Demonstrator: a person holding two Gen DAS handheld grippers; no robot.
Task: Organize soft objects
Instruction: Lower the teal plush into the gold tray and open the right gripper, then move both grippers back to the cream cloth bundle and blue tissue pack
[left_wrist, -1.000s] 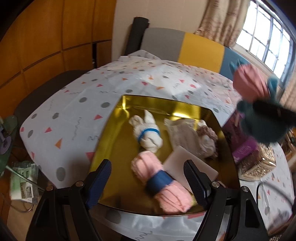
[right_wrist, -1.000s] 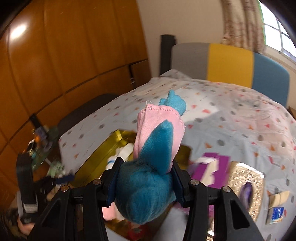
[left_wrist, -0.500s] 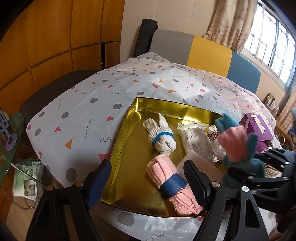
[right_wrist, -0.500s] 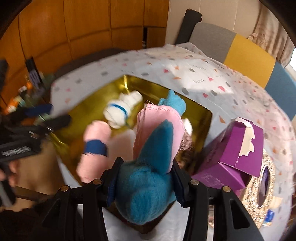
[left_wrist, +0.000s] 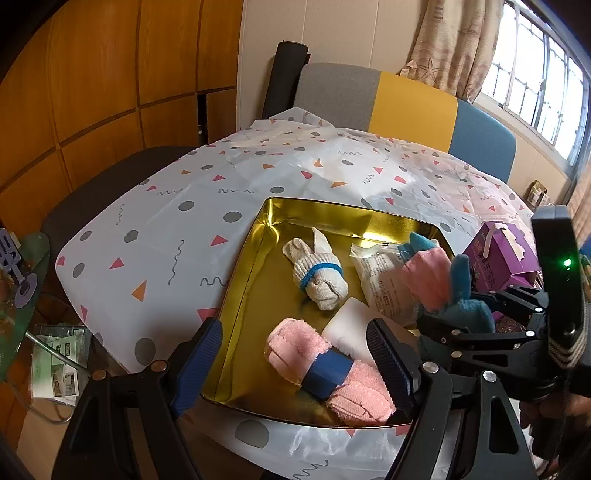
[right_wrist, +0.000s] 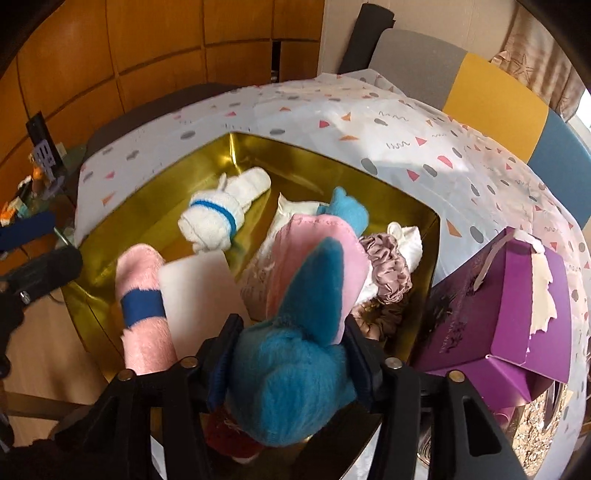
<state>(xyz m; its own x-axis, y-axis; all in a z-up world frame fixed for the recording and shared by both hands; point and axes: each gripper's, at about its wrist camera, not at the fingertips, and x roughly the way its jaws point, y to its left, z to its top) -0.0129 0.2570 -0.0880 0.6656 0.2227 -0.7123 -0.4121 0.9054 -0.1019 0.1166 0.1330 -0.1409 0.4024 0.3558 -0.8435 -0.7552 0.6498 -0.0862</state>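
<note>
My right gripper is shut on a blue and pink plush toy and holds it over the right half of the gold tray. The toy and right gripper also show in the left wrist view. In the tray lie a white rolled sock with a blue band, a pink rolled towel with a blue band, a white pad and a plastic packet. My left gripper is open and empty at the tray's near edge.
A purple box stands right of the tray, with a glittery item below it. A brown scrunchie lies in the tray's right corner. The patterned tablecloth covers the table. A chair stands behind.
My right gripper has carried the plush toy from high above the table down over the tray's right side. The left gripper has pulled back and risen slightly, staying open.
</note>
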